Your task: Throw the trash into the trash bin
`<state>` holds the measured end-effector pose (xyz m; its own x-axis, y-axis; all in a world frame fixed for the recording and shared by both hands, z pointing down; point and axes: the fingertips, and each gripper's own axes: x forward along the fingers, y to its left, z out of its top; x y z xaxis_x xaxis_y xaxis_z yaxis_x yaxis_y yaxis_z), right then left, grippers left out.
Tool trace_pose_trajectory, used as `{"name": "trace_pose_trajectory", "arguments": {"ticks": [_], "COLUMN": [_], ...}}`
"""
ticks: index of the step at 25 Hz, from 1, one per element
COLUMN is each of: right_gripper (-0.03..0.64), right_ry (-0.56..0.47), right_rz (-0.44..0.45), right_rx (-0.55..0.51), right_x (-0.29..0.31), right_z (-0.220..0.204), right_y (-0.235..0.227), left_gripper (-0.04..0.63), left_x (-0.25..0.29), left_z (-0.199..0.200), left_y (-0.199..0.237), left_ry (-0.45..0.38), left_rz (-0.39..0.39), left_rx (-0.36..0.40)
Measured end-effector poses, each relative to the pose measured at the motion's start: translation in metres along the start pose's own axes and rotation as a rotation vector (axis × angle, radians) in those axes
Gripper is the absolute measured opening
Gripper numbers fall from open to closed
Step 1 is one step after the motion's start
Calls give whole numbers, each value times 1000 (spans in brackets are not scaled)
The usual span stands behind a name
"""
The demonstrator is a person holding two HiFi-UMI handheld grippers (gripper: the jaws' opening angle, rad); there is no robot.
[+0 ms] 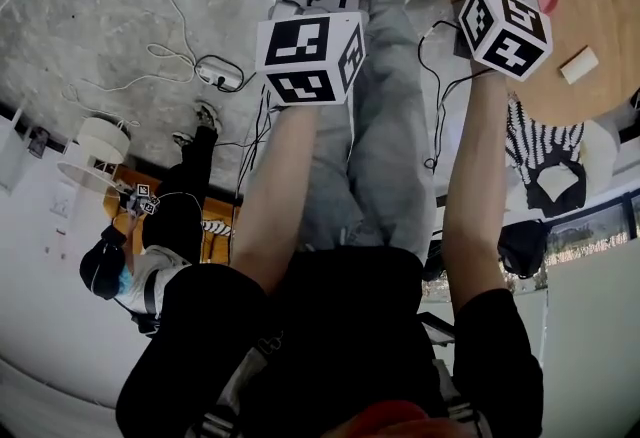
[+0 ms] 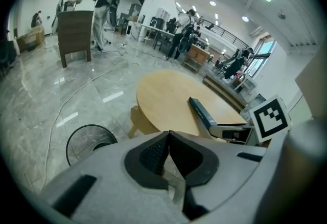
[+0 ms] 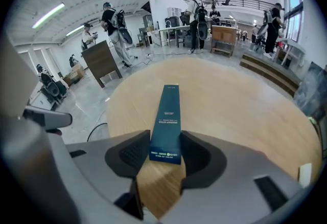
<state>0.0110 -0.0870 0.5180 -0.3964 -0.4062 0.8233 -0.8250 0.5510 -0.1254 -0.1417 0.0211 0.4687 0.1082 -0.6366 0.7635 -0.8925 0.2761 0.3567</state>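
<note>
Long, slim dark-teal box [image 3: 167, 123], white print

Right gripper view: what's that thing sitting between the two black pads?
A long dark teal box: its near end sits flush between the right gripper's pads, the rest stretching over the round wooden table. The right gripper view shows it.

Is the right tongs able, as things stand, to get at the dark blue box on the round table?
Probably yes: the box already sits between the right tongs, which seem to grip its sides; nothing blocks it.
</note>
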Motion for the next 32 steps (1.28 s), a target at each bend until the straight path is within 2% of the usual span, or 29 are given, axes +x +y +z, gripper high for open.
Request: {"name": "trace_pose_trajectory", "arguments": {"ticks": [3, 6, 16, 24, 32], "right_gripper": [186, 185, 184, 186, 186], "right_ry": [-38, -50, -8, 116, 245], "right_rz": [68, 137, 390, 500, 536], "right_rx": [1, -40, -225, -346, -369], "right_x": [-13, -20, 4, 47, 95], "right_z": [12, 22, 19, -30, -91], "right_y": [20, 53, 205, 280, 308], "left_gripper": [9, 9, 9, 9, 9], "left_x": [-8, -18, -64, -83, -79], "left_z": [-2, -2, -27, -70, -110], "left_y": [13, 34, 145, 207, 238], "left_ry": [-11, -30, -106, -126, -128], "left_rz": [22, 55, 222, 316, 363], "left_rx": [-34, -70, -248, -363, -433]}}
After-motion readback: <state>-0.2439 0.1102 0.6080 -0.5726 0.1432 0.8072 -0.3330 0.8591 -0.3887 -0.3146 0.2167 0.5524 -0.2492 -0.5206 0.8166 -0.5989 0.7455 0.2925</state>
